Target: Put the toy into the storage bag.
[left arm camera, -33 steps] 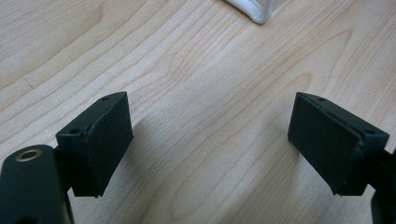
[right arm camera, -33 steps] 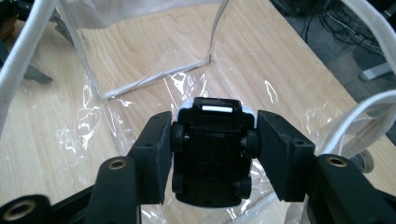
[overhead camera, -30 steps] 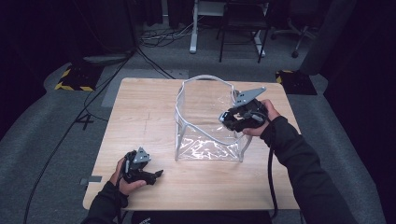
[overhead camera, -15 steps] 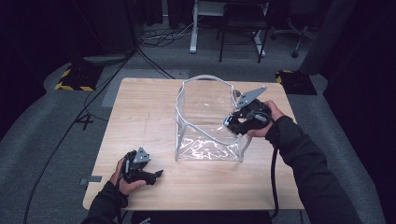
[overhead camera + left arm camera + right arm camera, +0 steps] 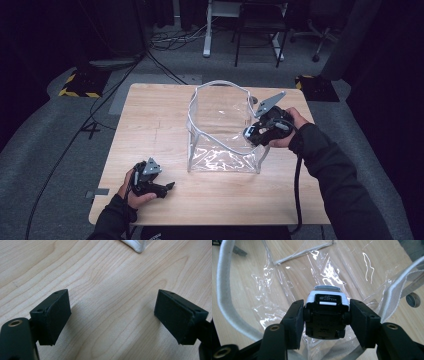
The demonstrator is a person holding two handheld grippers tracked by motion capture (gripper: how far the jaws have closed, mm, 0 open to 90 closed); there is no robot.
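Note:
A clear plastic bag (image 5: pixel 220 135) with white trim stands open in the middle of the wooden table (image 5: pixel 155 115). My right gripper (image 5: pixel 252 132) is at the bag's right rim, shut on a small white and black toy car (image 5: pixel 325 312) held with its underside toward the camera, above the bag's inside (image 5: pixel 312 272). My left gripper (image 5: pixel 167 189) rests on the table near the front left, jaws wide apart with bare wood between them (image 5: pixel 112 312). A corner of the bag (image 5: pixel 136 246) shows just ahead of it.
The bag's white handle strap (image 5: pixel 224 290) curves along the left of the right gripper view. A black cable (image 5: pixel 297 185) trails from the right gripper off the table's front. Chairs and desk legs (image 5: pixel 240 30) stand on the dark floor beyond the table.
My right gripper with the toy car has shifted slightly over the bag's right rim. The left gripper has stayed put.

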